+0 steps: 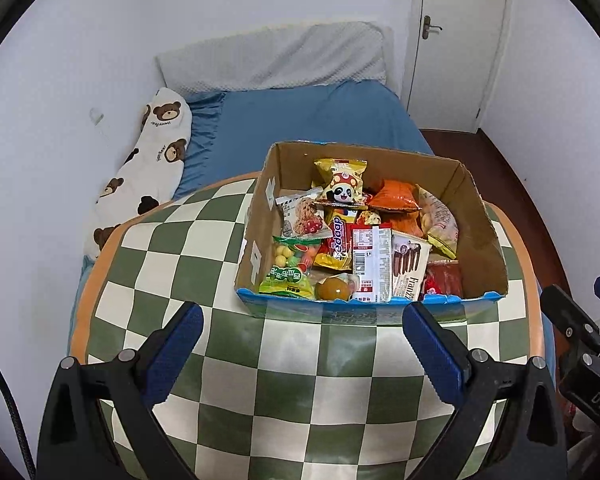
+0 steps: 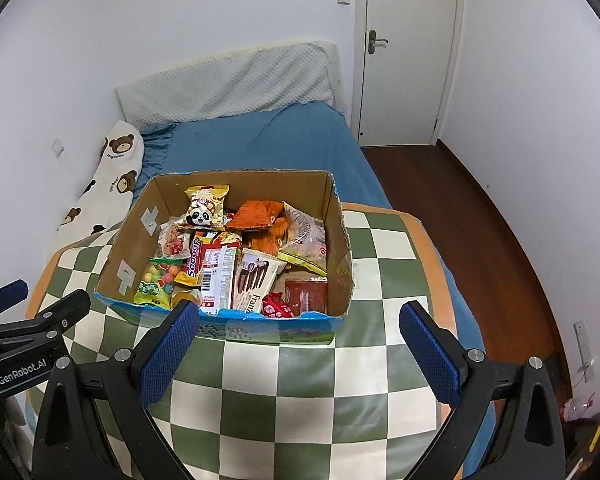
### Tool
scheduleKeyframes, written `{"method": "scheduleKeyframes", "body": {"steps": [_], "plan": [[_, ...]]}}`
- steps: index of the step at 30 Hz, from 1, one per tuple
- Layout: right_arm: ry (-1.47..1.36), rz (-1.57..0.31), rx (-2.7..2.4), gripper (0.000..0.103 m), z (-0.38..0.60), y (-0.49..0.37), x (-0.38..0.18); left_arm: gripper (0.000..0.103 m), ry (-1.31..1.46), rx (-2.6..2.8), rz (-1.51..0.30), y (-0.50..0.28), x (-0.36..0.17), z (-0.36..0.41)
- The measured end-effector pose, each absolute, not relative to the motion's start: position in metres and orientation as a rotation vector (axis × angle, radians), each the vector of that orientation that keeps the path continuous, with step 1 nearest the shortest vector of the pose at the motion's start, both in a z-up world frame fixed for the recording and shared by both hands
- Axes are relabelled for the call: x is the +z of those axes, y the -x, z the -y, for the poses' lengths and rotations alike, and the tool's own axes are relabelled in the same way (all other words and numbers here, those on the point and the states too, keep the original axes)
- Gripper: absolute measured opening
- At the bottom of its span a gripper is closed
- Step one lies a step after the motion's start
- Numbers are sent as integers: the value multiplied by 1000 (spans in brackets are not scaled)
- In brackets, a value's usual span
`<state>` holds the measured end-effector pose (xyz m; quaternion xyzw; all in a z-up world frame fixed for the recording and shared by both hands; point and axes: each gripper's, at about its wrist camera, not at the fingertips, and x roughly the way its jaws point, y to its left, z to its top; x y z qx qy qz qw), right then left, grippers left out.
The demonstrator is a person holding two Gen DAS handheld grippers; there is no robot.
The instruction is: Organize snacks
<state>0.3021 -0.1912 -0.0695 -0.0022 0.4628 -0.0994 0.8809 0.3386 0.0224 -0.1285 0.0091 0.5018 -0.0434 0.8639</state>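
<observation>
An open cardboard box (image 1: 256, 240) (image 2: 120, 256) full of snack packets stands on a green-and-white checkered table (image 1: 284, 380) (image 2: 300, 384). Inside are a yellow panda packet (image 1: 342, 184) (image 2: 205, 208), an orange bag (image 1: 392, 196) (image 2: 258, 214), a green candy bag (image 1: 290, 266) (image 2: 158, 282), a Franzzi biscuit pack (image 1: 408, 264) (image 2: 256, 280) and others. My left gripper (image 1: 302, 316) is open and empty, just in front of the box. My right gripper (image 2: 298, 316) is open and empty at the box's near edge.
A bed with a blue sheet (image 1: 300, 120) (image 2: 268, 140) lies behind the table, with a bear-print pillow (image 1: 148, 168) (image 2: 108, 176) along the left wall. A white door (image 1: 456, 40) (image 2: 408, 48) and dark wood floor (image 2: 480, 232) are at the right.
</observation>
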Motion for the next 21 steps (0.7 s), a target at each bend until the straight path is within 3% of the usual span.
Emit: {"method": "scheduleKeyframes", "body": {"steps": [21], "plan": [[8, -972, -216, 102, 190, -306, -70, 102, -21, -103, -1055, -343, -131, -20]]}}
